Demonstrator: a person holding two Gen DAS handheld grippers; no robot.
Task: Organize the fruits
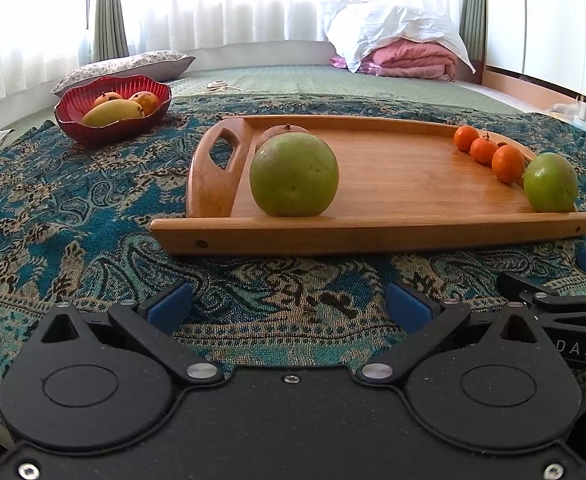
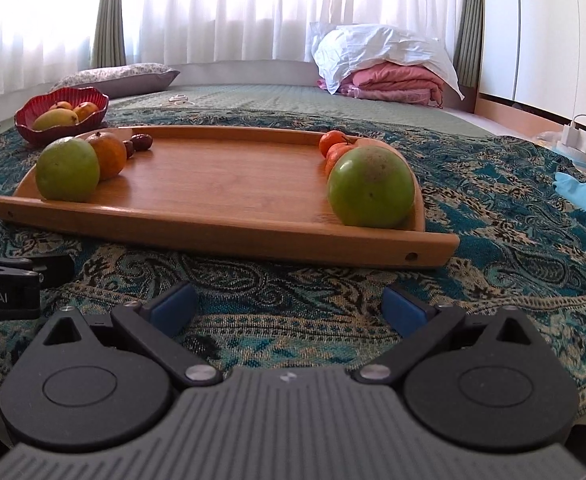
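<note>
I have both tools low over the patterned cloth (image 1: 73,208), just short of the wooden tray (image 1: 393,184). My left tool (image 1: 291,306) has its blue pads spread wide with only cloth between them, and my right tool (image 2: 293,308) is spread just as wide and carries nothing. In the left view, the right tool's black arm shows at the right edge; in the right view, the left tool sits at the left edge, so the two are side by side and near each other.

The tray lies flat on the cloth. At its left end, beside the cut-out handle, a large green fruit (image 1: 294,175) rests against the front rim, with an orange fruit (image 2: 107,155) just behind it and touching it. Behind that, two small dark red fruits (image 2: 139,143) lie near the back rim. At the right end another green fruit (image 2: 371,187) sits in the front corner, and a row of small tangerines (image 1: 489,154) runs from it towards the back rim.

Beyond the tray's left end, apart from it, a red scalloped bowl (image 1: 111,126) stands on the cloth holding a yellow-green mango (image 1: 113,113) and two smaller orange-yellow fruits.
</note>
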